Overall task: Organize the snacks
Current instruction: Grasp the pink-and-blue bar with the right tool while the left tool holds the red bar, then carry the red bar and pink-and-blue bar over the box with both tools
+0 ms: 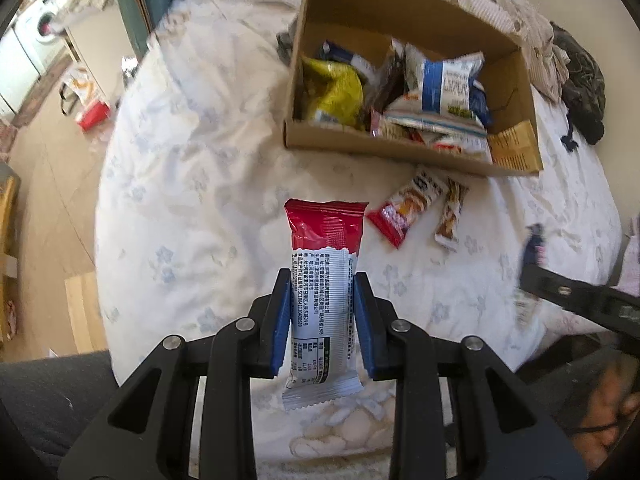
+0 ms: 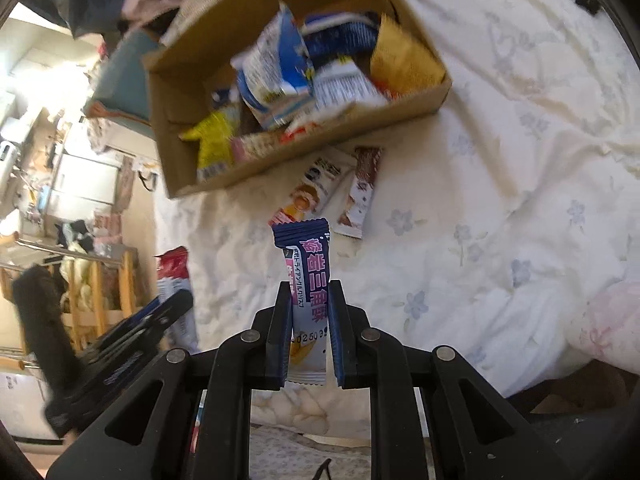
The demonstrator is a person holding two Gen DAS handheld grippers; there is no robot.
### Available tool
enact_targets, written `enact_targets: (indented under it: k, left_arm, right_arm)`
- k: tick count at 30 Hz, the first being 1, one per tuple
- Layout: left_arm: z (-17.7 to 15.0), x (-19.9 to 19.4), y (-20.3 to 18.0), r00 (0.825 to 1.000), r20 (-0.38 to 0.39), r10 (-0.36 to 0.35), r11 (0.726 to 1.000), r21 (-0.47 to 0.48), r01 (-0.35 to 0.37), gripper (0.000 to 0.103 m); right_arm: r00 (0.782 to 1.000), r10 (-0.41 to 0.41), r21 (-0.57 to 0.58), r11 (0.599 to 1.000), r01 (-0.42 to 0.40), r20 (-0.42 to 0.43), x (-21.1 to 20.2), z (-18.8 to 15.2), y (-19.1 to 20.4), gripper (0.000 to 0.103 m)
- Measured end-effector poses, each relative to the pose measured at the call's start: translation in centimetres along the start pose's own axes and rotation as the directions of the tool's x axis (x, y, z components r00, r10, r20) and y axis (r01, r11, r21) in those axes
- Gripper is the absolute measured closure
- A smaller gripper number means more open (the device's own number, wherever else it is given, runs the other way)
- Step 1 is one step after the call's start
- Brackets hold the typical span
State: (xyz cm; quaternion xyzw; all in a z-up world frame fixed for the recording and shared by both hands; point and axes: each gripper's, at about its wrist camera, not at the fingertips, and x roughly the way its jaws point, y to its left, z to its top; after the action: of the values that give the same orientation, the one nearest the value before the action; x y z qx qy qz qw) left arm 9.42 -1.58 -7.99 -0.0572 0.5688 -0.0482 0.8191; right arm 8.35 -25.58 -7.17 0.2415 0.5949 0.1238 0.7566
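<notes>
Bed with white floral quilt fills both views. Cardboard box sits on it, upper right of the left wrist frame, upper centre of the right wrist frame, full of snack packs: yellow bag, blue-white pack. Two loose snack bars lie on the quilt just below the box: red-white one, brown-white one. Left tool clenched on red-silver snack bar, bar upright, lower centre of frame. Right tool clenched on blue-white snack bar, upright, lower centre. Left tool also visible lower left in the right wrist view.
</notes>
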Motion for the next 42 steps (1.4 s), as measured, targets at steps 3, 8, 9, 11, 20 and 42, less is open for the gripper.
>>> enact_targets:
  k: [3, 8, 9, 11, 20, 42]
  left_arm:
    - [0.2, -0.9, 0.3, 0.999, 0.044, 0.008, 1.0, -0.013, -0.008, 0.078]
    - [1.1, -2.7, 1.1, 0.995, 0.103, 0.0, 0.999, -0.035, 0.004, 0.078]
    - [1.5, -3.0, 1.0, 0.994, 0.111, 0.008, 0.999, -0.036, -0.004, 0.078]
    - [2.6, -3.9, 1.1, 0.992, 0.128, 0.009, 0.999, -0.04, -0.004, 0.078]
    - [7.9, -7.8, 0.0, 0.965, 0.259, 0.04, 0.999, 0.022, -0.048, 0.078]
    - [16.6, -1.7, -3.5, 0.931, 0.364, 0.01, 0.994, 0.097, -0.049, 0.078]
  right_arm:
    - [0.999, 0.031, -0.021, 0.999, -0.03, 0.039, -2.3, -0.1, 0.5, 0.086]
    - [0.994, 0.066, -0.066, 0.996, -0.06, 0.084, -4.1, 0.5, 2.7, 0.086]
    - [0.994, 0.067, -0.079, 0.995, -0.06, 0.088, -4.2, 0.9, 3.2, 0.086]
    - [0.991, 0.061, -0.106, 0.993, -0.048, 0.122, -5.1, 2.0, 4.1, 0.086]
    - [0.971, 0.027, -0.148, 0.989, 0.009, 0.236, -7.5, 8.5, 4.9, 0.086]
    - [0.97, 0.019, -0.125, 0.992, 0.011, 0.243, -1.6, 15.3, 1.2, 0.085]
